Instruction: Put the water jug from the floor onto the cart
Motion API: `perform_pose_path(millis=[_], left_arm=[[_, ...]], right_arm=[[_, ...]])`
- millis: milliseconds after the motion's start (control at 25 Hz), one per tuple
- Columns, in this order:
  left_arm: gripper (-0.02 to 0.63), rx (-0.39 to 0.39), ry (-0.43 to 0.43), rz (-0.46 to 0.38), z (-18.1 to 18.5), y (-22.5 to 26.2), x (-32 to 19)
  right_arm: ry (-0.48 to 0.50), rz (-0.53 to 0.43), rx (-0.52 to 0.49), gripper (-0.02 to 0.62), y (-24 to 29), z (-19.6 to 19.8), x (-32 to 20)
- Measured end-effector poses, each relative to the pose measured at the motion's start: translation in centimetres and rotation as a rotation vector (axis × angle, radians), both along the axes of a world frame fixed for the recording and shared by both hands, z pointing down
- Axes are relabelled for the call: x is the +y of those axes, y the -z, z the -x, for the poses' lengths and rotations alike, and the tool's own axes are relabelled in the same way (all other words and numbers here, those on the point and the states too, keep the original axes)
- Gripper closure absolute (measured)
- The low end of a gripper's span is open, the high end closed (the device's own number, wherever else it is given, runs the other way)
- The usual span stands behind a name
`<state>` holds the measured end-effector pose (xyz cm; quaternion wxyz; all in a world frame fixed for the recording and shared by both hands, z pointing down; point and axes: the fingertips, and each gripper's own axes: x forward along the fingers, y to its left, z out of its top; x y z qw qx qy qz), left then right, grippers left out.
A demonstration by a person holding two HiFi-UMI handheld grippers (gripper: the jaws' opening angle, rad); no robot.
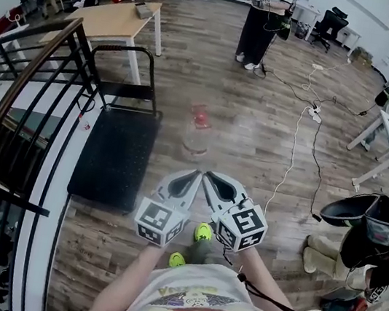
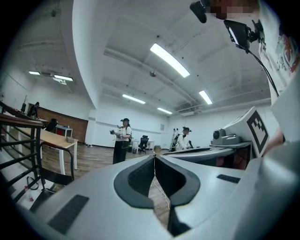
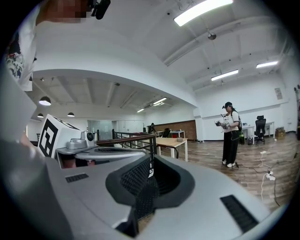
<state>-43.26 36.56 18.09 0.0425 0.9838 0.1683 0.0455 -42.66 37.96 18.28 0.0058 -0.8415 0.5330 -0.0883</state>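
Left of centre, cart (image 1: 114,152) sits on the wood floor (image 1: 259,125). Water jug (image 1: 197,134) stands upright just right of it, mid-frame. Below it, left gripper (image 1: 192,177) and right gripper (image 1: 210,180): jaws fully closed, nothing held. Suggest opening both and clamping the jug from opposite sides. Cables (image 1: 296,142) trail at right.

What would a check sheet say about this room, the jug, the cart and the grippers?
Surface: wood floor.
Job's things: jug, red cap, on the floor right of the cart, not on it; nothing seen on the cart deck.
Clutter: nothing seen by the jug.
Grippers: left gripper shut, empty; right gripper shut, empty; both short of the jug.
Cables: white cable and power strip on the floor, right of the jug.
Surroundings: railing, table, standing person.
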Motion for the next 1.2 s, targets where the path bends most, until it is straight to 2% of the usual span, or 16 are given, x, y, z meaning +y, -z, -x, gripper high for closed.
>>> perform_pose_path(millis=[280, 560, 1200], left_arm=[[0.594, -0.019, 0.028, -0.003, -1.7, -0.8, -0.3], [0.594, -0.032, 0.044, -0.001, -5.3, -1.5, -0.9], [0.594, -0.073, 0.106, -0.024, -18.5, -3.7, -1.8]], right_arm=[[0.014, -0.010, -0.024, 0.565, -0.9, -2.0, -0.3], [0.032, -0.007, -0.041, 0.563, -1.6, -5.6, -1.0], [0.107, 0.034, -0.069, 0.564, -4.1, -18.6, -1.9]])
